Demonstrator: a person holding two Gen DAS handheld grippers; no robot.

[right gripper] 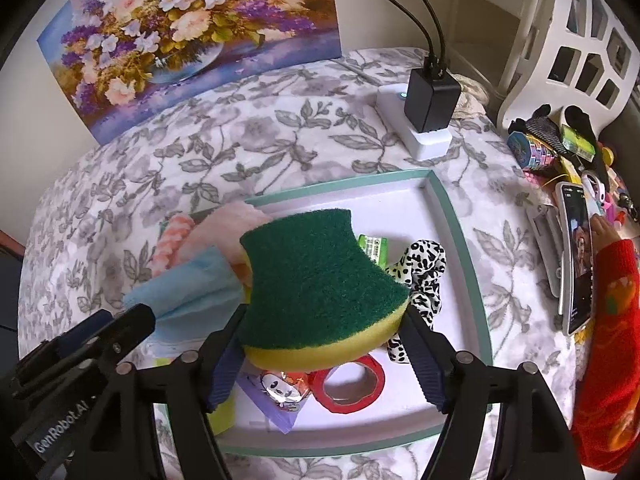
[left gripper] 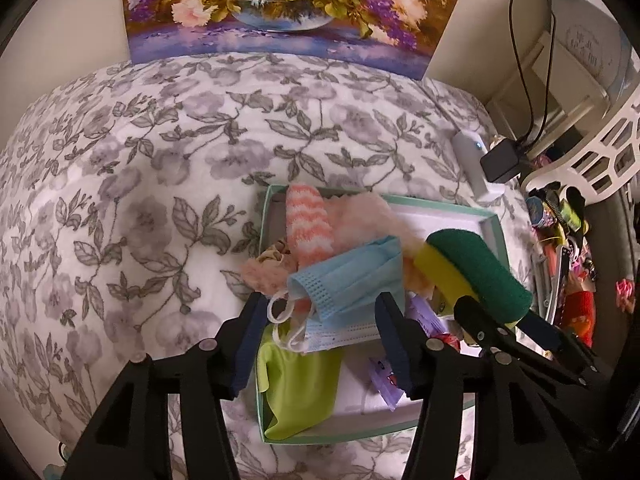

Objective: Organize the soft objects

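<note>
Green-topped sponge (right gripper: 320,280) — squeezed crosswise, right gripper (right gripper: 324,344)

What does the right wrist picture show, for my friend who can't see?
The right gripper squeezes a green and yellow sponge above a mint-edged tray holding a spotted scrunchie and red tape roll.
</note>
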